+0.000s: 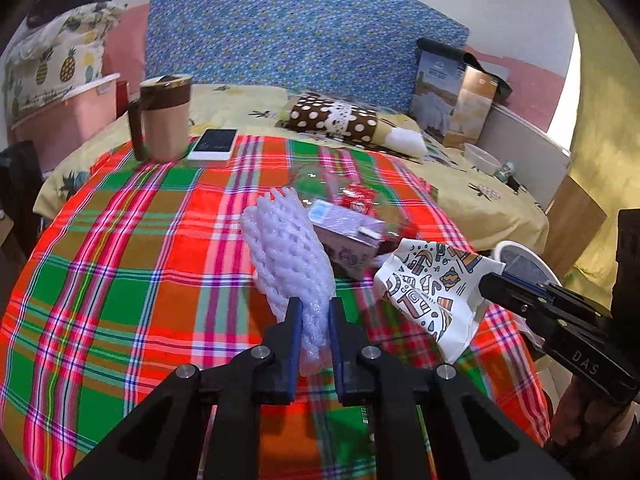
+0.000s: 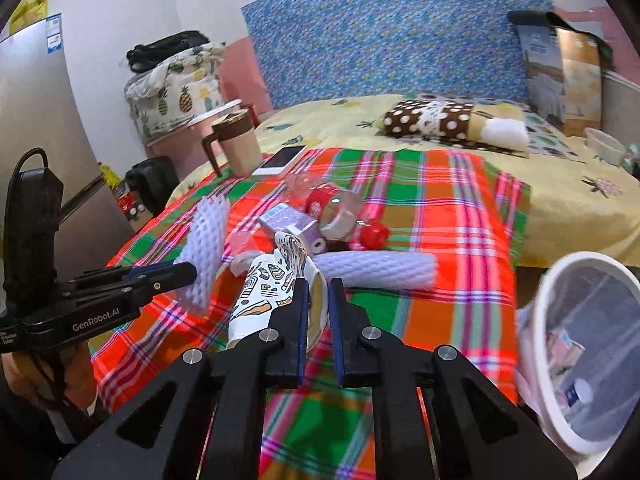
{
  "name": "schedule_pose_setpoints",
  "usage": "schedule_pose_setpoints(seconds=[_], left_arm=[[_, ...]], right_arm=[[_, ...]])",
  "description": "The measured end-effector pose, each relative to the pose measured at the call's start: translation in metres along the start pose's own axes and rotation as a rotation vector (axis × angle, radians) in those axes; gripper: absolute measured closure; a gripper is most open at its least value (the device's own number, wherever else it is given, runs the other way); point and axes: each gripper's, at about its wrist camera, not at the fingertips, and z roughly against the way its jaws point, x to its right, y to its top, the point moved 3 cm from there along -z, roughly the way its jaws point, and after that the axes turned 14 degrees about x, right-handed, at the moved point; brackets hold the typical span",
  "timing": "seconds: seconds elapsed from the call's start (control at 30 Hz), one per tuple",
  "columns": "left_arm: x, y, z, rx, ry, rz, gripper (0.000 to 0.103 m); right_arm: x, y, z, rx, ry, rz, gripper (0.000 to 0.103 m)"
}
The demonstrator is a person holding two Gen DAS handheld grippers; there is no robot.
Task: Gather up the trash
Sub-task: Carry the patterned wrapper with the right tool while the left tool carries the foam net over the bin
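My left gripper [image 1: 316,304] is shut on a white foam fruit net [image 1: 284,248] and holds it tilted above the plaid cloth [image 1: 120,280]. My right gripper [image 2: 319,284] is shut on the rim of a crushed patterned paper cup [image 2: 264,284], also lifted. Each gripper shows in the other's view: the right one [image 1: 486,282] with the cup [image 1: 428,288], the left one [image 2: 190,270] with the net [image 2: 206,248]. On the cloth lie a second foam net [image 2: 376,268], a purple carton [image 2: 288,220] and a clear bottle [image 2: 332,204] with a red cap [image 2: 376,234].
A white mesh bin [image 2: 540,304] with some trash inside stands off the cloth's right edge. A brown-and-beige mug [image 1: 164,120] and a phone [image 1: 214,144] sit at the cloth's far left. Behind are a dotted pillow [image 1: 336,120], a bowl [image 1: 480,158] and a blue headboard [image 1: 300,32].
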Motion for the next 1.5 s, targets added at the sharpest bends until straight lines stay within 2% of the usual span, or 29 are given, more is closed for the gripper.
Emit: schedule_pose_setpoints(seconds=[0.7, 1.5], left_arm=[[0.09, -0.006, 0.007, -0.008, -0.18, -0.125, 0.09], [0.18, -0.02, -0.021, -0.061, -0.355, -0.233, 0.09]], right_arm=[[0.044, -0.002, 0.049, 0.088, -0.185, -0.052, 0.091], [0.111, -0.018, 0.097, 0.118, -0.379, -0.139, 0.091]])
